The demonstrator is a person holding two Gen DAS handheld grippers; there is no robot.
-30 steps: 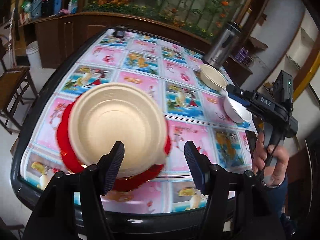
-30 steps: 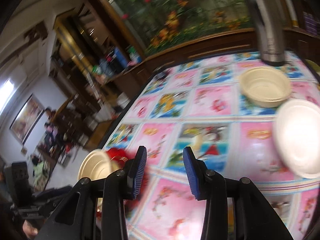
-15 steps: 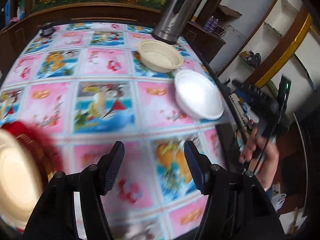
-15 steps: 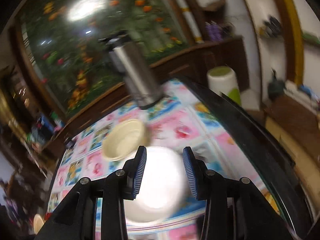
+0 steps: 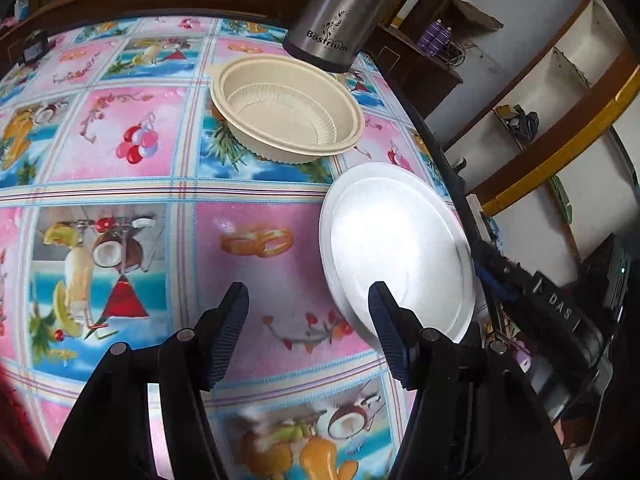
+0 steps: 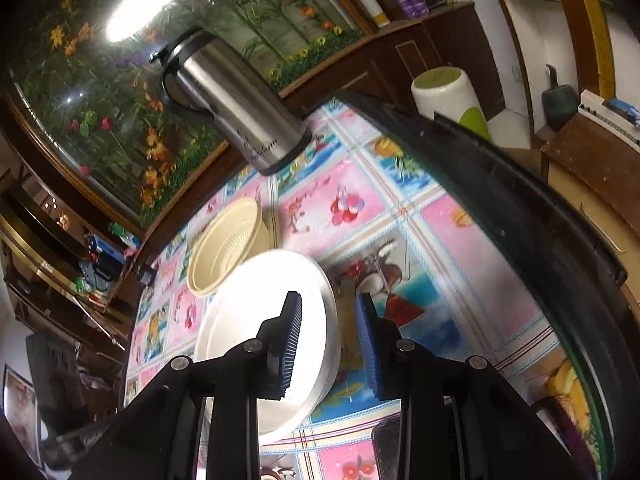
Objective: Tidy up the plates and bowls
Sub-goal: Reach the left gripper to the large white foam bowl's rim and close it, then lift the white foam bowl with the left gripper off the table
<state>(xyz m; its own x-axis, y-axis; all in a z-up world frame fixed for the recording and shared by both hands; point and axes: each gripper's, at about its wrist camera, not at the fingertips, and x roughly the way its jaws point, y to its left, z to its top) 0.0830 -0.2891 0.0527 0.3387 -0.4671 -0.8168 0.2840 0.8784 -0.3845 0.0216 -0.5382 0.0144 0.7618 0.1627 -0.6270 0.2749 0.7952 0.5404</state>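
- White plate (image 5: 396, 248) lies flat on the table (image 6: 520, 200) near its dark right-hand rim; in the left wrist view the plate's outer edge sits just inside that rim.
- Beige ribbed bowl (image 5: 286, 114) stands upright, just beyond the plate; the two are close, and whether they touch cannot be told.
- Steel thermos jug (image 5: 340, 12) stands behind the bowl, near the far corner.
- Left gripper (image 5: 308, 320): jaws moderately wide, nothing between them. It hangs above bare patterned tablecloth (image 5: 120, 140); its right finger overlaps the plate's near-left edge in the view, contact not clear.
- Right gripper (image 6: 328, 340): jaws narrow and just been closing. The plate's right edge runs between the fingers; left pad over the plate face, right pad outside the edge. Pads do not visibly press on it.
- In the left wrist view the right gripper comes in from beyond the table rim, its tip at the plate's outer edge.
- Open cloth lies left of the plate and bowl.
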